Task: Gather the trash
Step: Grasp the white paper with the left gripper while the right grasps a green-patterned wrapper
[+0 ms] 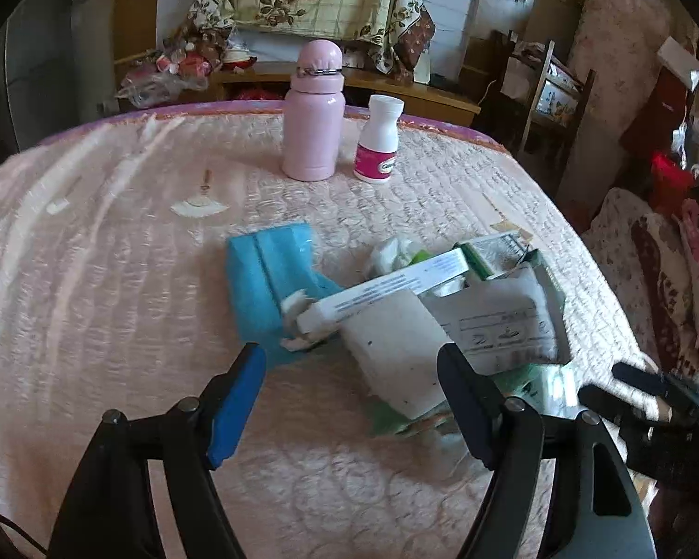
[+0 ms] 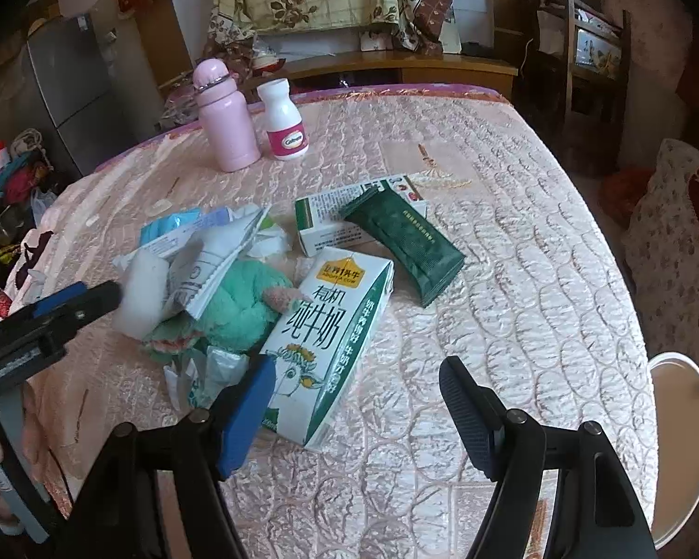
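Trash is lying in a loose pile on the bench (image 2: 512,233), which is wearing a pink quilted cover, around the middle of both views. In the right wrist view, a green-and-white milk carton (image 2: 324,340) is lying flat at the lower centre, with a dark green sachet (image 2: 403,244) just above and to the right of it, leaning over a white medicine box (image 2: 324,221). To the left of the carton, a mint green fluffy cloth (image 2: 242,307) is sitting under torn white cardboard (image 2: 209,265) and crumpled paper. In the left wrist view, a blue packet (image 1: 275,275) is lying at the centre left, touching a long white box (image 1: 387,289) that is resting across the pile. A pink bottle (image 1: 312,116) and a white pill bottle (image 1: 378,139) are standing upright side by side near the far edge, well apart from the pile. The left hand-held gripper (image 1: 349,400) is hovering with its jaws wide, holding nothing, with a white paper piece (image 1: 396,354) lying between them on the bench. The right hand-held gripper (image 2: 354,414) is also standing wide and holding nothing, with its blue pad in front of the lower corner of the milk carton.
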Demonstrator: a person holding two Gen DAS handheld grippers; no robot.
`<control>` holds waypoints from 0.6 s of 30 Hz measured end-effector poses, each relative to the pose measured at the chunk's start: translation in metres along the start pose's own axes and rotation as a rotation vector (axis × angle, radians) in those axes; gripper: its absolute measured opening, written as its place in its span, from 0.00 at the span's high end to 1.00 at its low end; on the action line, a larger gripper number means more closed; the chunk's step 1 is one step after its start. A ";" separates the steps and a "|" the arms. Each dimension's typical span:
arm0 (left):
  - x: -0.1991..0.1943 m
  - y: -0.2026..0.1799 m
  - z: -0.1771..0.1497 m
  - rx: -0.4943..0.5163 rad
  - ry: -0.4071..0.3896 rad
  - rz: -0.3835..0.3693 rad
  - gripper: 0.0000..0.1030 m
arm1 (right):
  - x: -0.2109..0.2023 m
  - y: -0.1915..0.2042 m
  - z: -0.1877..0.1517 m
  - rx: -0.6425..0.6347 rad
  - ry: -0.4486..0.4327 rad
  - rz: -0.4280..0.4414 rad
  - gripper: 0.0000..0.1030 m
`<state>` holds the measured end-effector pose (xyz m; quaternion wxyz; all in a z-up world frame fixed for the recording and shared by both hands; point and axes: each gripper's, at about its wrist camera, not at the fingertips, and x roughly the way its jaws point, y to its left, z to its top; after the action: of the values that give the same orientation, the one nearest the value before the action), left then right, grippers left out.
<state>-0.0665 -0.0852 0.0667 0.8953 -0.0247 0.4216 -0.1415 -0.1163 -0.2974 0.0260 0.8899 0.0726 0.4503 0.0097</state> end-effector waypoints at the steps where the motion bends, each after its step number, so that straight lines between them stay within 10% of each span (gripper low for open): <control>1: 0.002 -0.001 0.002 -0.011 -0.003 -0.010 0.26 | -0.001 0.000 -0.001 -0.003 0.000 0.008 0.26; 13: 0.009 -0.009 0.012 -0.050 0.005 -0.106 0.29 | -0.009 0.010 -0.011 -0.054 0.004 0.070 0.26; 18: 0.019 -0.003 0.010 -0.056 0.048 -0.099 0.67 | -0.012 0.029 -0.016 -0.092 -0.002 0.150 0.26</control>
<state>-0.0479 -0.0937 0.0595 0.8759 -0.0672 0.4449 -0.1742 -0.1352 -0.2679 0.0300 0.8894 0.0653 0.4419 0.0969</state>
